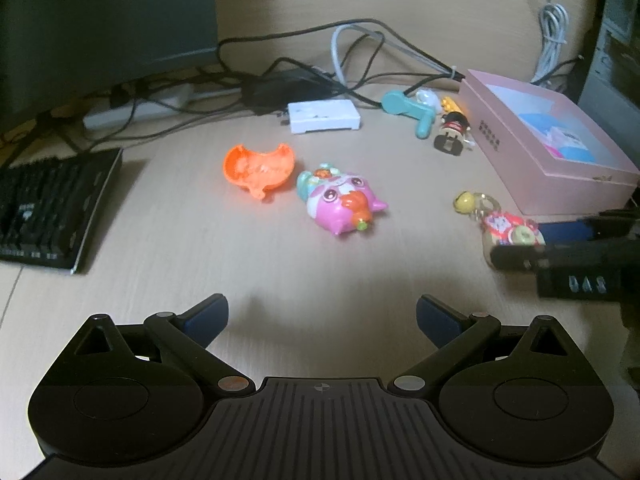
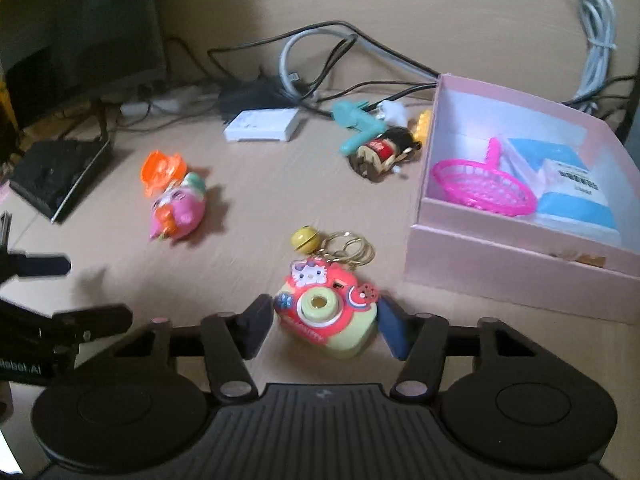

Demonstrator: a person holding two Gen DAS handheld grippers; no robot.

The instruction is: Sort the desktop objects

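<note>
My right gripper (image 2: 325, 330), spread, straddles the red-and-yellow toy-camera keychain (image 2: 326, 316), its pads just beside its sides; my left gripper (image 1: 322, 316) hangs spread, farther off.

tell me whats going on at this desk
A person is sorting small toys on a desk with two handheld grippers. The right gripper brackets a toy camera keychain, its pads close on either side, though contact is unclear. The left gripper hangs open over bare desk. The open pink box already holds a pink net basket. A pink cat toy and an orange shell still lie out.
</note>
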